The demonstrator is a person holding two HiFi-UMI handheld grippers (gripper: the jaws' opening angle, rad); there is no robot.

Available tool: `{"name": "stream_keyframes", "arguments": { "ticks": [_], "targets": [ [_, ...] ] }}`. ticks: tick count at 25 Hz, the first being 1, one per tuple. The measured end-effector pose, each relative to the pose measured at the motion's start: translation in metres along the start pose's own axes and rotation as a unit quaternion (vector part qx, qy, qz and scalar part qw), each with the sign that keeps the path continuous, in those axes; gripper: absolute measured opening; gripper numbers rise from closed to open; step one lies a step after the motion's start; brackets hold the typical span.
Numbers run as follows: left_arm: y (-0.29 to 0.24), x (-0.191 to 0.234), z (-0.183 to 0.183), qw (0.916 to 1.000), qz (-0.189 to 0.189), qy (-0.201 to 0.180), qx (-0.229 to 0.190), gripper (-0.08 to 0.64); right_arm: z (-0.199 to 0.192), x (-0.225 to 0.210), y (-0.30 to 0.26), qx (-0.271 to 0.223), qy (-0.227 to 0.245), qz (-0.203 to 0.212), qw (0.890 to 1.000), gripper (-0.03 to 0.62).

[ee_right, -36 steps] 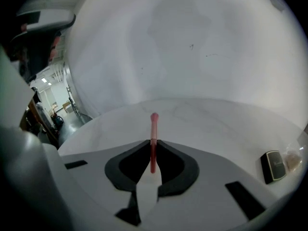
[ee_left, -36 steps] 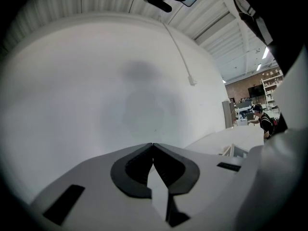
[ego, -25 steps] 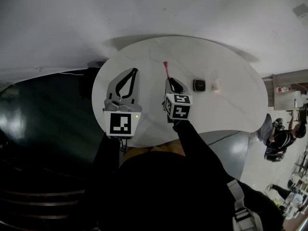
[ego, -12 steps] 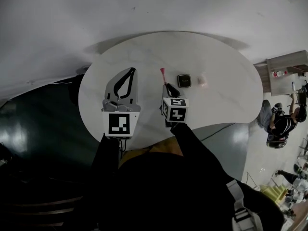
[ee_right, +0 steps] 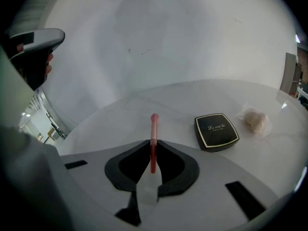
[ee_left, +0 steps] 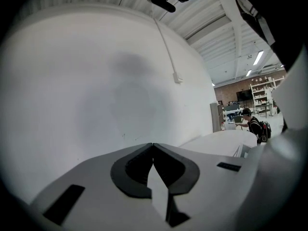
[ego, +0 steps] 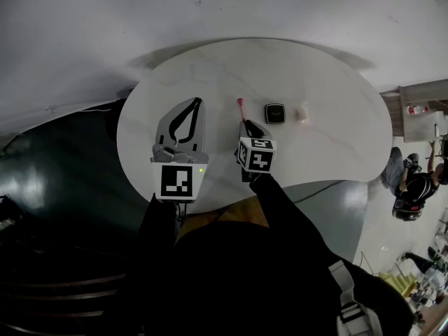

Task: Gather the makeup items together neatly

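My right tongs (ee_right: 153,141) pinch a pink makeup brush (ee_right: 154,124), its tip poking forward over the white table (ego: 329,82), left of the black compact (ee_right: 216,131) and puff (ee_right: 254,119); my left tongs (ee_left: 152,145) sit closed, empty.

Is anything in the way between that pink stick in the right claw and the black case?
Nothing visible. Only bare table lies between the pink stick, clamped in the right gripper, and the black compact; the pale puff sits beyond it.
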State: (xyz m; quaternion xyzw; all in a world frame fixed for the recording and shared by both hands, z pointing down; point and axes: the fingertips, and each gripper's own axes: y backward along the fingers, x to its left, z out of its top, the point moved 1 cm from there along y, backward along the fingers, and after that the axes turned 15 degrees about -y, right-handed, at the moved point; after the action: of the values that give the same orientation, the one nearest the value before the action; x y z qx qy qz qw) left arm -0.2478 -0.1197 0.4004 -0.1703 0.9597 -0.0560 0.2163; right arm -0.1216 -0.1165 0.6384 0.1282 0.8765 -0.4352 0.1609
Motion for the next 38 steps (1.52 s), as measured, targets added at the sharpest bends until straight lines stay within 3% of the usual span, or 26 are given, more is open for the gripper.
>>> {"name": "stream_keyframes", "arguments": {
  "ticks": [12,23,27,32,38],
  "targets": [
    [0.001,0.008,-0.008,0.9998,0.016,0.003,0.005,0.017,0.005,-0.002,-0.004,-0.002,0.020,0.006,1.000,0.101],
    [-0.015,0.004,0.015,0.9997,0.014,0.000,-0.021,0.017,0.076,0.000,0.037,-0.117,0.081,0.016,0.990,0.100],
    [-0.027,0.001,0.042,0.9992,0.022,-0.021,-0.024,0.017,0.120,0.002,0.066,-0.171,0.117,0.039,0.977,0.095],
    [-0.042,-0.007,0.073,0.9977,0.054,-0.014,-0.039,0.017,0.183,0.009,0.110,-0.232,0.162,0.080,0.956,0.091],
    [-0.051,-0.033,0.094,0.9955,0.082,-0.012,-0.045,0.017,0.219,-0.005,0.147,-0.266,0.184,0.136,0.936,0.091]
  ]
}}
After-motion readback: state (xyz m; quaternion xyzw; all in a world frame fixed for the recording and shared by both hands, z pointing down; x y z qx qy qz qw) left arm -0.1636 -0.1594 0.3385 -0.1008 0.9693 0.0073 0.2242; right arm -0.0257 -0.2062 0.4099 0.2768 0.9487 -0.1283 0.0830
